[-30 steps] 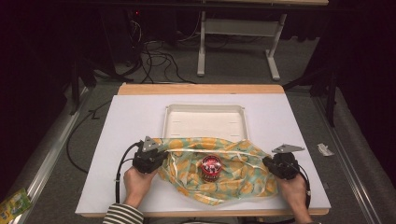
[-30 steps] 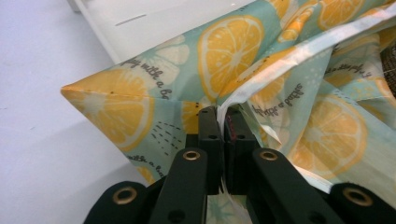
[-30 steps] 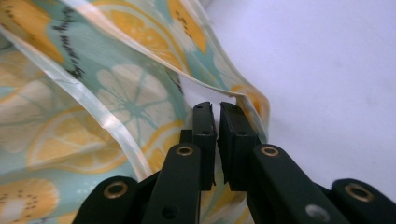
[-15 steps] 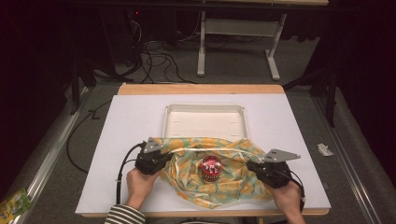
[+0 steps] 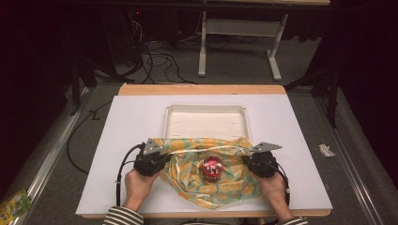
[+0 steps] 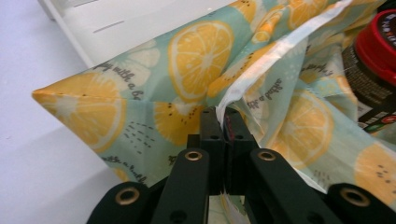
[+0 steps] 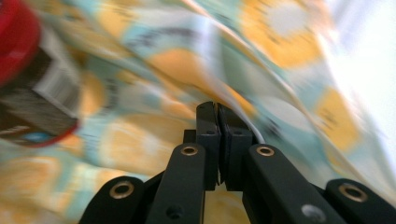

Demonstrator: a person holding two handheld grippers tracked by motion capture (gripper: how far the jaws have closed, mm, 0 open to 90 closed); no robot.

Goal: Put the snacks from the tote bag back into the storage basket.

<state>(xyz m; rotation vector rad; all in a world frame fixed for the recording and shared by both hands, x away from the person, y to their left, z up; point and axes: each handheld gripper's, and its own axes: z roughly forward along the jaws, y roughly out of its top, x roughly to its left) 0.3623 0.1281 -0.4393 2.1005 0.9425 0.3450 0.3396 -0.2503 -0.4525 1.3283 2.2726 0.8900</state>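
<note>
The left gripper (image 5: 157, 158) has its jaws pressed together on the white-trimmed edge of a lemon-print cloth (image 5: 211, 183), as its own view shows, with the cloth (image 6: 196, 70) rising just ahead of the jaws. The right gripper (image 5: 253, 161) is likewise clamped tight on the opposite edge of the cloth (image 7: 187, 70), though that view is blurred. Between the two grippers, a dark jar with a red lid (image 5: 212, 168) stands on the cloth; it appears right of the left gripper's jaws (image 6: 373, 70) and left of the right gripper's (image 7: 28, 84). Beyond both grippers, a shallow white tray (image 5: 205, 110) sits on the white bench (image 5: 131, 117), the cloth's far edge lapping its near rim.
</note>
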